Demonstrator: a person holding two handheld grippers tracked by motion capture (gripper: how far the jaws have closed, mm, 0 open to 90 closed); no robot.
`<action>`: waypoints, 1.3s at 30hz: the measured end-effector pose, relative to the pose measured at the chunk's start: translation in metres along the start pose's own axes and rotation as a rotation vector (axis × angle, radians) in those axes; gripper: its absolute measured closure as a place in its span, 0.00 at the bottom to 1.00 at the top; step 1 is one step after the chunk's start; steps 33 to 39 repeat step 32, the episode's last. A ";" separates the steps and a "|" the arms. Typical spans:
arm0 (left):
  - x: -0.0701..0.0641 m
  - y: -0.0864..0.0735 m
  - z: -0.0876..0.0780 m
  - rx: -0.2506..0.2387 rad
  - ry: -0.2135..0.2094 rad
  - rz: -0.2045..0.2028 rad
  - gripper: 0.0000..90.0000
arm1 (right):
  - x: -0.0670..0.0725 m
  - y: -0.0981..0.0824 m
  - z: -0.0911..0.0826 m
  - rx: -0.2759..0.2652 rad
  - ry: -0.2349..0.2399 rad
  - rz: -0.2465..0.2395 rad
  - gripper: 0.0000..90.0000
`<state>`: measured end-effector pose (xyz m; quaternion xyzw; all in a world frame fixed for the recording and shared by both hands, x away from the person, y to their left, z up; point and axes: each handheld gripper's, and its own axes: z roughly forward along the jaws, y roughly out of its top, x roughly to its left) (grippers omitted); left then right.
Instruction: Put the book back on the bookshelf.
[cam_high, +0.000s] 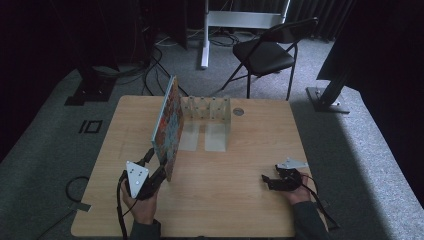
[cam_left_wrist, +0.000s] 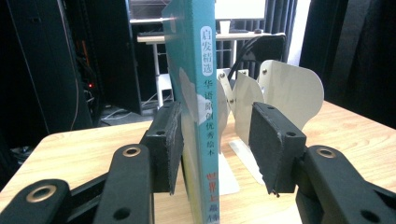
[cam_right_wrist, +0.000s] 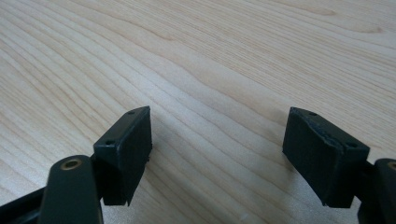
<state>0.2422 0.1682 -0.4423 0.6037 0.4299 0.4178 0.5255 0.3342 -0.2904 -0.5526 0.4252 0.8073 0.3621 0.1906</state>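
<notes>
The picture book (cam_left_wrist: 194, 116) at centre frame has a glossy card cover; the bookends (cam_left_wrist: 289, 88) behind are smooth matt metal; the desk (cam_right_wrist: 210, 60) is pale grained wood.

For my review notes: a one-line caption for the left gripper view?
Upright book between the left gripper fingers, one touching its cover, the other apart; rack behind.

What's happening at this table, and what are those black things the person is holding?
A person sits at a wooden table with hand-held tongs in each hand. The left tongs are around the spine of a thin teal picture book standing upright on its edge; one pad touches the cover, the other stands clear, so it isn't clamped. Just behind it is a metal book rack. The right tongs rest open on bare table, holding nothing.
</notes>
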 end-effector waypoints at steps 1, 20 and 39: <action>0.000 0.000 -0.002 -0.002 0.001 0.000 0.60 | 0.000 0.000 0.000 0.000 0.000 0.000 0.26; -0.004 -0.011 -0.016 -0.010 -0.035 0.006 0.81 | 0.000 0.000 0.000 0.000 0.000 0.000 0.26; -0.008 -0.022 -0.010 0.045 -0.075 0.018 0.89 | 0.000 0.000 0.000 0.000 0.000 0.000 0.26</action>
